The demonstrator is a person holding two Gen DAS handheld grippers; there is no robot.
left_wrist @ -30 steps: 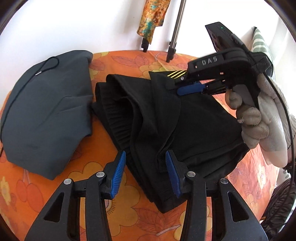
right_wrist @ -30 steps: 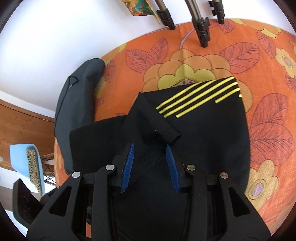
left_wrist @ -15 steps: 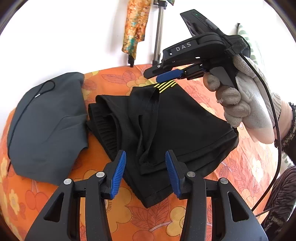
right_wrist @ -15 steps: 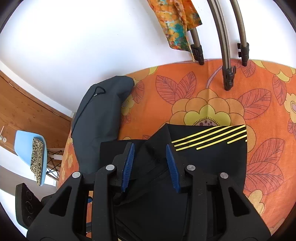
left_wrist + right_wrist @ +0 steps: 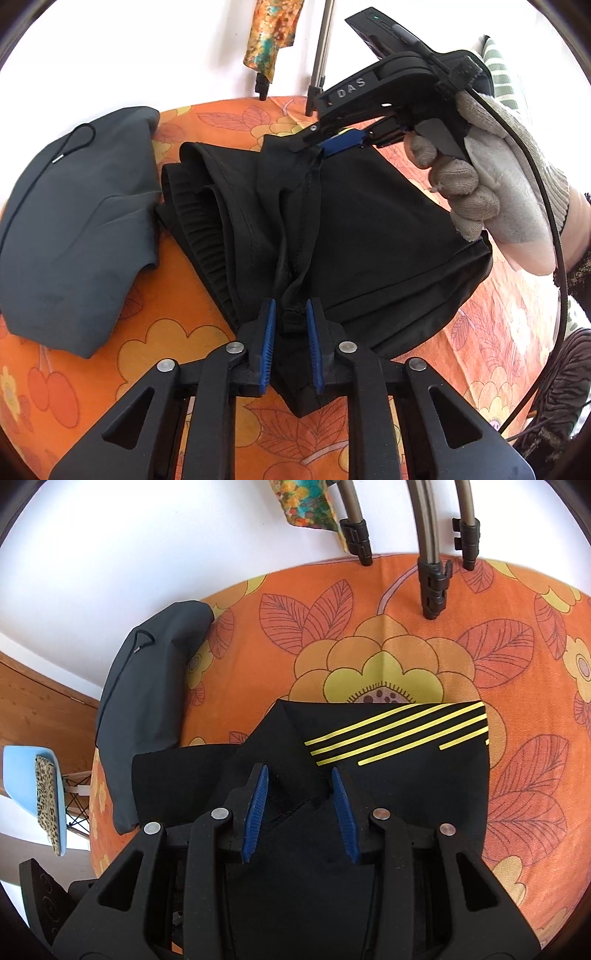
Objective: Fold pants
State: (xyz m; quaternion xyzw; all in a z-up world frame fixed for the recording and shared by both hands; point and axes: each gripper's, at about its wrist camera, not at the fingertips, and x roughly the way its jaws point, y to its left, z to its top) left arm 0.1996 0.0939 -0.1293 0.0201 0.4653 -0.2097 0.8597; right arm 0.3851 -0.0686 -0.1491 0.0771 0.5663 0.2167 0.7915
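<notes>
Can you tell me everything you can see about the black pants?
The black pants lie partly folded on the orange flowered cloth, right beside a folded dark grey garment. The fabric looks thin and smooth, with stitched hems and a ribbed elastic waistband at the left. Yellow slanted stripes mark the far end. The left gripper has just closed its jaws on a bunched fold at the near edge. The right gripper has its jaws around a fold near the stripes, not clearly pinching.

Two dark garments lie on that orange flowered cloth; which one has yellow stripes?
The black pants, lying right of the plain grey garment. Both claws, left claw and right claw, work on them.
</notes>
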